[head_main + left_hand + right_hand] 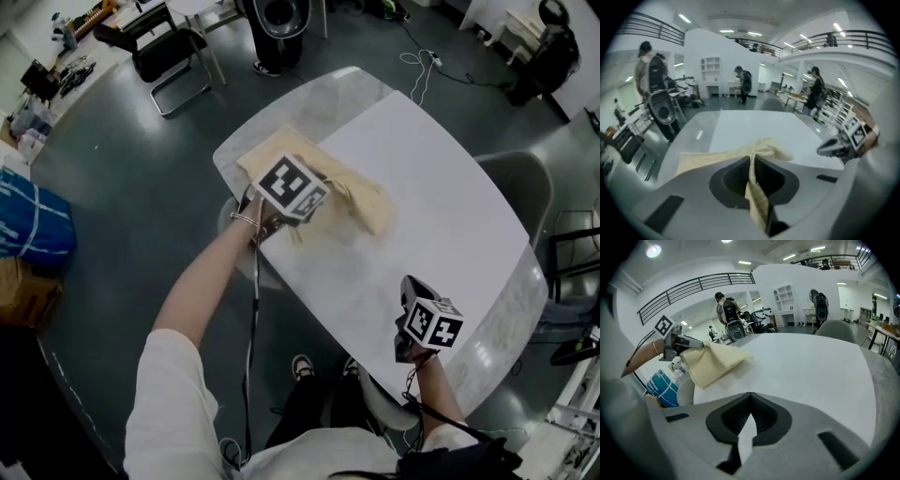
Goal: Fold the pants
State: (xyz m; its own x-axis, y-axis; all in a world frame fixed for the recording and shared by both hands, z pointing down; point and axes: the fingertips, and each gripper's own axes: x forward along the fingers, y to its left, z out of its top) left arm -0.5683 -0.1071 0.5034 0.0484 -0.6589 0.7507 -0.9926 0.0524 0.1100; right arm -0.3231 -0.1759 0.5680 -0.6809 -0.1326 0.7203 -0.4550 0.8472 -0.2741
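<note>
Left gripper (751, 161) pinched an edge of the yellow pants (367, 203), which lay spread just ahead of it, while the shut, empty right gripper (750, 395) was well apart.

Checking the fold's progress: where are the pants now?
In the head view the pants lie bunched at the far left end of the table, one fold pinched between the jaws of the left gripper.

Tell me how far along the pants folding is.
Done: the cream pants look partly folded, bunched on the white table. In hand: the left gripper is shut on a fabric edge, held raised. Left: finishing and flattening the fold; the right gripper is shut, empty.
</note>
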